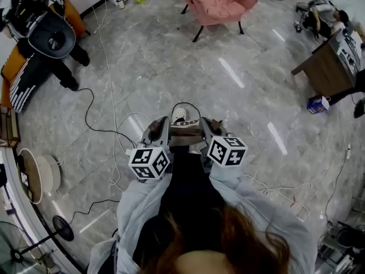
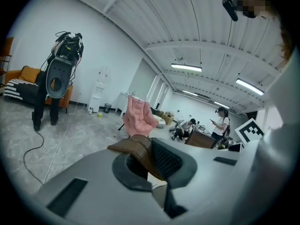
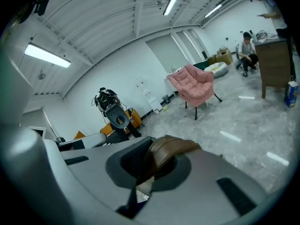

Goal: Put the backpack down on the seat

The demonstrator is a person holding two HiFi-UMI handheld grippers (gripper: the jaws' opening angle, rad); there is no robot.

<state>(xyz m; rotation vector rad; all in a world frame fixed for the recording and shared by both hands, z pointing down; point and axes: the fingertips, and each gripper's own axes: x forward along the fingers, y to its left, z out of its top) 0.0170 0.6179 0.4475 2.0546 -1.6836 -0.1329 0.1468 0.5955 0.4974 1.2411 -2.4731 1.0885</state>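
The black backpack [image 1: 191, 178] hangs close in front of my body by its brown top strap [image 1: 186, 133]. Both grippers are shut on that strap. My left gripper [image 1: 158, 135] holds its left end and my right gripper [image 1: 211, 130] its right end. In the left gripper view the brown strap [image 2: 138, 150] lies pinched between the jaws of the left gripper [image 2: 149, 162]. The right gripper view shows the strap [image 3: 171, 149] bulging out of the right gripper [image 3: 154, 167]. The pink seat [image 1: 219, 1] stands empty across the floor ahead, and it appears again as the pink seat [image 2: 139, 116] and the pink seat [image 3: 194, 86].
Black and white cables [image 1: 105, 104] trail over the marble floor at my left. A black machine [image 1: 48, 36] stands by an orange sofa at the far left. A wooden desk [image 1: 328, 67] and a blue carton [image 1: 317, 103] are at the right, with people beyond.
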